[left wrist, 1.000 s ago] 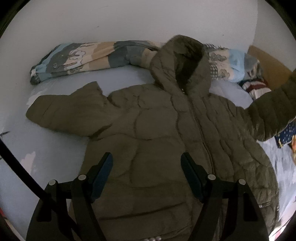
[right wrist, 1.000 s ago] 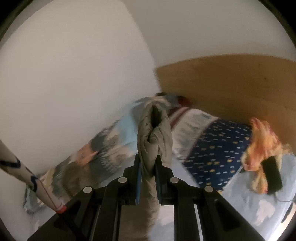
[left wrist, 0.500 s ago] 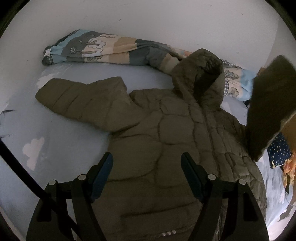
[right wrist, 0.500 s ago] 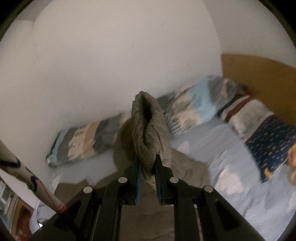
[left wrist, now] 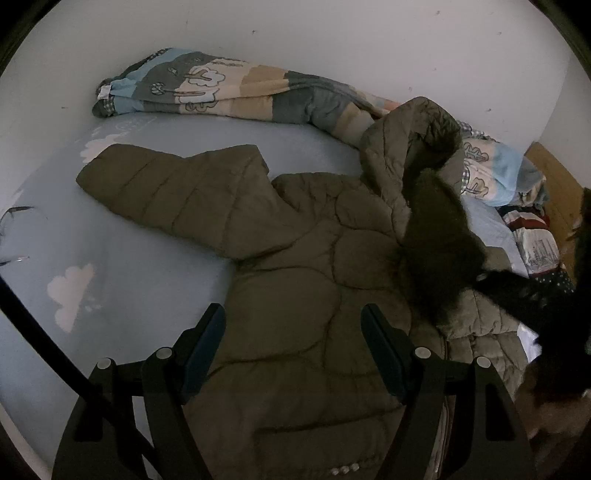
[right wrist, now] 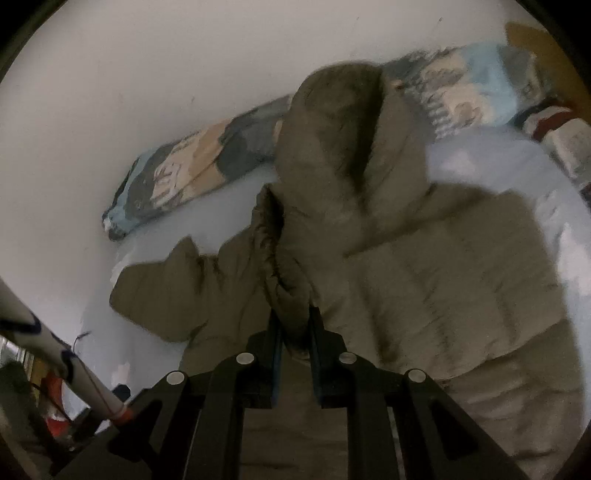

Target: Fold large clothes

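Left wrist view: we look down on an olive quilted hooded jacket (left wrist: 314, 280) spread front-up on a pale blue bedsheet (left wrist: 122, 266) printed with white clouds.
Left gripper (left wrist: 293, 334): we hold it over the jacket's lower front, jaws apart, nothing between the blue pads, no contact with the cloth that we can see.
Far sleeve (left wrist: 173, 192): it lies flat and stretched out across the sheet, pointing away from the jacket's body.
Hood (left wrist: 410, 144): it rests at the top of the jacket, its crown touching a rolled patchwork quilt (left wrist: 229, 88) that runs along the white wall (left wrist: 295, 33).
Near sleeve (left wrist: 439, 254): we see it as a dark blurred mass lying across the jacket's chest just below the hood.
Right wrist view: our right gripper (right wrist: 295, 328) is clamped on a bunched fold of that sleeve (right wrist: 280, 266), the two fingers close together with olive cloth squeezed between them.
Sleeve position: the pinched cloth hangs over the middle of the jacket (right wrist: 443, 266), between the hood (right wrist: 343, 122) and the other sleeve (right wrist: 173, 295).
Sharpness: the right view is smeared, so we cannot tell whether the pinched sleeve touches the jacket's front.
Bed edge: folded patterned bedding (left wrist: 532, 243) lies beside a wooden headboard (left wrist: 557, 184) at the right.
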{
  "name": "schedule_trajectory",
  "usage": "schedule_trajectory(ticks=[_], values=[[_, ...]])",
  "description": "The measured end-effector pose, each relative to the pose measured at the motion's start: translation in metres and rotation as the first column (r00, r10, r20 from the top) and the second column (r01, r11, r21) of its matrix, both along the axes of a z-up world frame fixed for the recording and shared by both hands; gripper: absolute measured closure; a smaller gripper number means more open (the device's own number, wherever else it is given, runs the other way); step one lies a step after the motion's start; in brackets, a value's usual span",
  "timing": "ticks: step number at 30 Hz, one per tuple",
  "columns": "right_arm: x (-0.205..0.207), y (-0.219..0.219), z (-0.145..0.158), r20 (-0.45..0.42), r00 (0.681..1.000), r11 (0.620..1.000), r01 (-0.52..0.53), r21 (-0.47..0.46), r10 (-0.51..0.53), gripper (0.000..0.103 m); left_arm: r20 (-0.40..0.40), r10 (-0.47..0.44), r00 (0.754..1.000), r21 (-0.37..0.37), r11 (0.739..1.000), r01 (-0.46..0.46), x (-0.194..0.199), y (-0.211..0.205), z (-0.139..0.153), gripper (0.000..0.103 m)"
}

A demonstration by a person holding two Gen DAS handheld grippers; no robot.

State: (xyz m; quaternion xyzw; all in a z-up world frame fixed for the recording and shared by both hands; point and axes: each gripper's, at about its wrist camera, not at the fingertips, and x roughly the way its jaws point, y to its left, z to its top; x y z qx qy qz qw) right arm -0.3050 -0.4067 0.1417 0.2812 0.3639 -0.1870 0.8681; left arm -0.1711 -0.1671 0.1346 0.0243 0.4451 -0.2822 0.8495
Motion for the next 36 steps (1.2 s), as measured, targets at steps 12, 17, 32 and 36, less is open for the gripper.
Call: schedule_trajectory(ticks=[12,17,32,36], values=[[-0.010,-0.001,-0.012,0.141,0.985,0.988,-0.111,0.110,0.095,0.049,0.010,-0.013,1.000,0.040,0.999,0.013,0.000,-0.023,-0.012,0.028],[-0.048,-0.072,-0.015,0.055,0.992,0.993,0.113,0.020,-0.114,0.049,-0.007,-0.026,1.000,0.076,0.997,0.026,0.001,-0.041,-0.024,0.028],[-0.089,-0.175,-0.090,-0.253,0.910,0.941,0.337,-0.012,-0.329,0.049,-0.101,-0.003,0.995,0.171,0.985,0.021,0.010,-0.061,-0.060,0.028],[-0.101,-0.121,-0.046,-0.111,0.941,0.947,0.313,-0.073,-0.320,0.049,-0.082,0.028,0.996,0.158,0.987,-0.015,0.013,-0.052,-0.054,0.028]])
